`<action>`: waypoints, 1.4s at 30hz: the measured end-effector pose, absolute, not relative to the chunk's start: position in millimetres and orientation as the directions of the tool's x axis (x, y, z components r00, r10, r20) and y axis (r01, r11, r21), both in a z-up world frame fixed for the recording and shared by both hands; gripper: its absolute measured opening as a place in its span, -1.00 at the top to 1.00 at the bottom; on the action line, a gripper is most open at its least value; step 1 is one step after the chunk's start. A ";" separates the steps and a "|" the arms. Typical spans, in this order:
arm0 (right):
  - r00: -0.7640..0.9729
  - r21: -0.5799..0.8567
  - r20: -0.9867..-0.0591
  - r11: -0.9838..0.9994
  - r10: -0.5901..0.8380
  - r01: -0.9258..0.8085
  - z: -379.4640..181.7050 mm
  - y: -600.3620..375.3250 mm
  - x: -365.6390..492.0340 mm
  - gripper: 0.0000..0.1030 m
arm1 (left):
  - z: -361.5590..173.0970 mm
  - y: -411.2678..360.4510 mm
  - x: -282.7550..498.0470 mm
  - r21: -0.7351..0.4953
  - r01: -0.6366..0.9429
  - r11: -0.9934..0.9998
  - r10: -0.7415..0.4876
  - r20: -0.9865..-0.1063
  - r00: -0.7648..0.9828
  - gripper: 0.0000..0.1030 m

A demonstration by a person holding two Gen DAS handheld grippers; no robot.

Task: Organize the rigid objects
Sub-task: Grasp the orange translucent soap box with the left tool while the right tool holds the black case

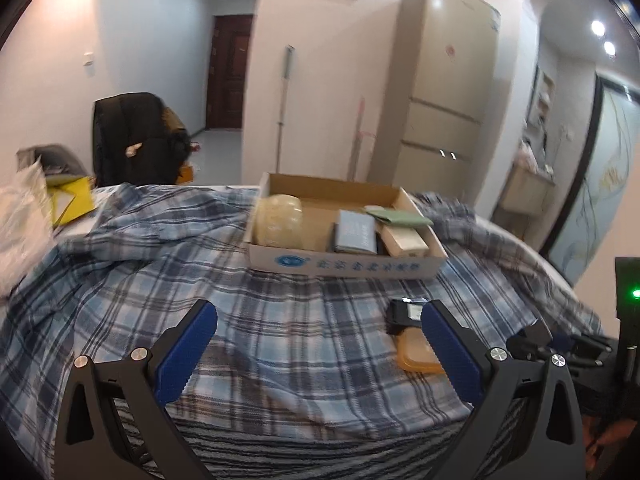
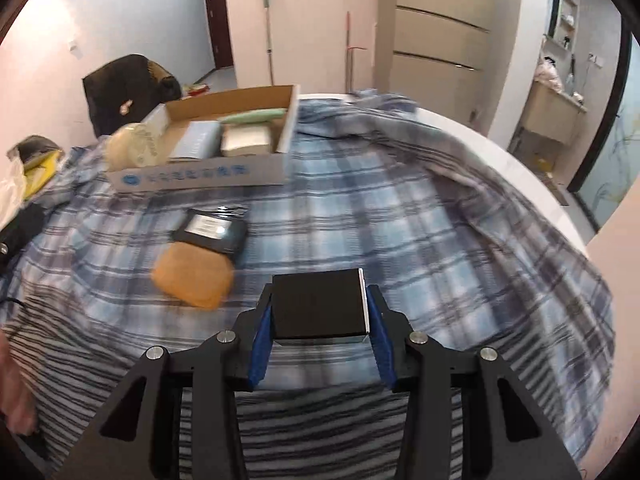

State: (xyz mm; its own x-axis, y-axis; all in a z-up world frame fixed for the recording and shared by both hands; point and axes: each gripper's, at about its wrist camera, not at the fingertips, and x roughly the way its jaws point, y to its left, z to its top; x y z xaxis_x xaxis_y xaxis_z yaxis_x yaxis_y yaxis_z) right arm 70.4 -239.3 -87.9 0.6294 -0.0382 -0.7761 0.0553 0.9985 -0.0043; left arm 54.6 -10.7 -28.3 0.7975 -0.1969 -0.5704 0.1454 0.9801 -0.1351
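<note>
My right gripper point(image 2: 320, 300) is shut on a small black box point(image 2: 320, 306), held just above the plaid cloth. Ahead and to its left lie an orange lidded container point(image 2: 194, 278) and a black packet with a white label point(image 2: 210, 230). Farther back stands a shallow cardboard box point(image 2: 200, 179) holding a pale round jar point(image 2: 134, 146), a grey-blue book point(image 2: 196, 140), a white box point(image 2: 246, 140) and a green flat item point(image 2: 254, 116). My left gripper point(image 1: 320, 320) stands open over the cloth with nothing between its fingers. The orange container point(image 1: 416, 354) and black packet point(image 1: 402, 314) sit by its right finger.
A blue plaid cloth point(image 1: 200, 272) covers the round white table point(image 2: 500, 152). A dark chair point(image 1: 132, 136), yellow item point(image 1: 70, 198) and plastic bag point(image 1: 20, 216) are at the left. A tall beige fridge point(image 1: 448, 80) stands behind. The right gripper's body point(image 1: 560, 348) shows at the left wrist view's right edge.
</note>
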 end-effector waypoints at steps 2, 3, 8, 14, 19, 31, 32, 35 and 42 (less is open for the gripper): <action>0.619 0.011 -0.784 0.997 -0.041 0.079 -93.2 -250.0 72.4 0.19 | -26.4 -20.2 55.2 -0.127 0.192 0.973 -0.229 -0.588 0.776 -1.00; 0.615 0.043 -0.788 0.996 -0.017 0.083 -95.2 -255.1 72.6 0.19 | -26.2 -24.8 55.4 -0.119 0.214 0.969 -0.242 -0.596 0.765 -1.00; 0.590 0.093 -0.807 0.991 0.017 0.098 -103.8 -264.4 75.3 0.19 | -31.9 -50.1 62.4 -0.103 0.304 0.947 -0.293 -0.660 0.691 -1.00; 0.556 0.113 -0.831 0.987 0.030 0.115 -112.8 -267.8 78.9 0.19 | -43.3 -69.7 76.4 -0.128 0.365 0.922 -0.338 -0.725 0.599 -1.00; 0.569 0.144 -0.821 0.982 0.050 0.121 -112.7 -272.1 75.9 0.19 | -50.2 -83.0 93.5 -0.188 0.408 0.893 -0.393 -0.768 0.506 -0.67; 0.566 0.170 -0.820 0.981 0.087 0.095 -114.1 -271.3 75.7 0.19 | -83.8 -111.6 117.9 -0.154 0.382 0.911 -0.322 -0.845 0.427 -0.55; 0.565 0.170 -0.820 0.981 0.089 0.093 -114.2 -271.2 76.1 0.19 | -84.7 -112.0 118.2 -0.149 0.381 0.912 -0.318 -0.845 0.431 -0.55; 0.566 0.174 -0.819 0.981 0.095 0.087 -114.1 -270.8 76.0 0.19 | -88.1 -112.6 119.8 -0.159 0.389 0.907 -0.325 -0.853 0.409 -0.53; 0.565 0.183 -0.818 0.980 0.109 0.077 -114.2 -270.5 76.2 0.19 | -95.1 -116.4 122.8 -0.153 0.397 0.905 -0.317 -0.864 0.391 -0.37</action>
